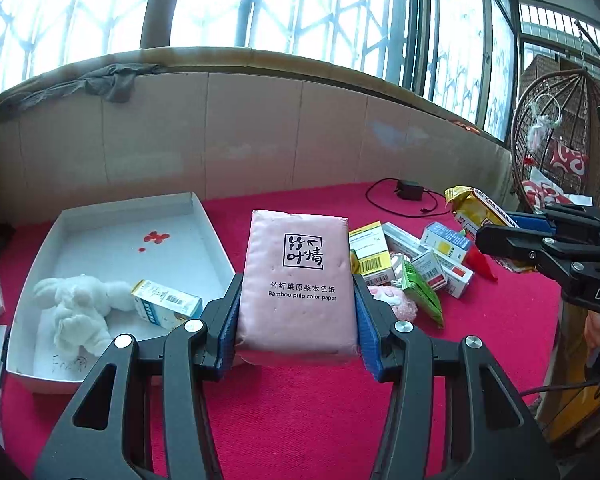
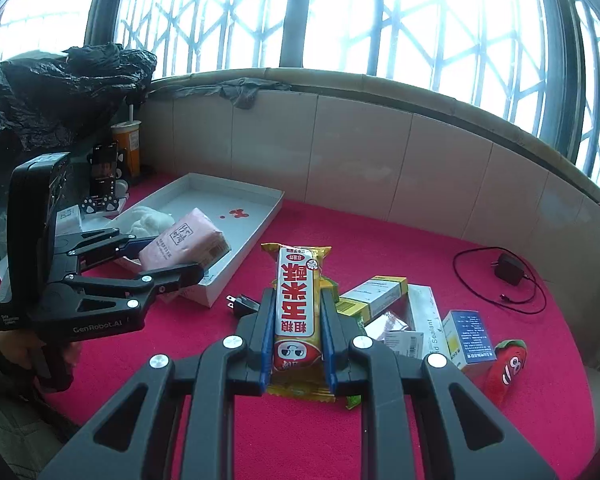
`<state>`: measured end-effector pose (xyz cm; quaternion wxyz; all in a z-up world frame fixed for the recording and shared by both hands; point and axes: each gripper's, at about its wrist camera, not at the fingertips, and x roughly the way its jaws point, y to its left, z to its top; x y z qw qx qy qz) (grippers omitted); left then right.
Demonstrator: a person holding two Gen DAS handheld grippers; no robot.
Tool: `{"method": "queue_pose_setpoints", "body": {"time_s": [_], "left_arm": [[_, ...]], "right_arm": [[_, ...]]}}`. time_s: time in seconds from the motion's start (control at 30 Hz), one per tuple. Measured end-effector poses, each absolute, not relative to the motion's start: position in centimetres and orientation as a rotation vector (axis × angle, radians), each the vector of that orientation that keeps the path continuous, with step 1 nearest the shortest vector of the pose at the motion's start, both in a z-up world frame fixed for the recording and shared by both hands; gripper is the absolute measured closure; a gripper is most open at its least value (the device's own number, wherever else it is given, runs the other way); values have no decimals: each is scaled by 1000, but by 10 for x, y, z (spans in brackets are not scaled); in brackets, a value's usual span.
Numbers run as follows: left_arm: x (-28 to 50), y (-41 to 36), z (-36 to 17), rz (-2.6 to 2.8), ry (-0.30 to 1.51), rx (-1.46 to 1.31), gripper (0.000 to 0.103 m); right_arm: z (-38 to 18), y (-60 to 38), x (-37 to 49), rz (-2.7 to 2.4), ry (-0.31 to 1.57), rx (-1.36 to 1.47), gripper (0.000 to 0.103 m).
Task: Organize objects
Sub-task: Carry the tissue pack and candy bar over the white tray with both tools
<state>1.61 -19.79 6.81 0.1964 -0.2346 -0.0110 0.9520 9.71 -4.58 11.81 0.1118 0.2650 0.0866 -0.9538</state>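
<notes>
My left gripper is shut on a pink tissue pack and holds it above the red cloth, just right of the white tray. The tray holds a white plush toy and a small blue-white box. My right gripper is shut on a yellow snack packet with red lettering, above a pile of small boxes. In the right wrist view the left gripper carries the pink pack over the tray's near edge.
Loose medicine boxes, a green packet and a pink item lie right of the tray. A red plush strawberry, a charger with cable and a plug lie on the red cloth. A tiled wall runs behind.
</notes>
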Motion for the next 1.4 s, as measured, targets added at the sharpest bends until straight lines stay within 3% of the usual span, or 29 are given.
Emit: {"method": "queue_pose_setpoints", "body": {"time_s": [0.5, 1.17, 1.4], "left_arm": [[5, -248, 70, 2738, -178, -666, 53], [-59, -317, 73, 2846, -299, -783, 53], [-79, -335, 74, 2968, -254, -797, 53]], "right_arm": [[124, -97, 61, -2720, 317, 766, 84], [106, -147, -23, -2618, 153, 913, 84], [87, -160, -59, -2626, 138, 985, 84]]}}
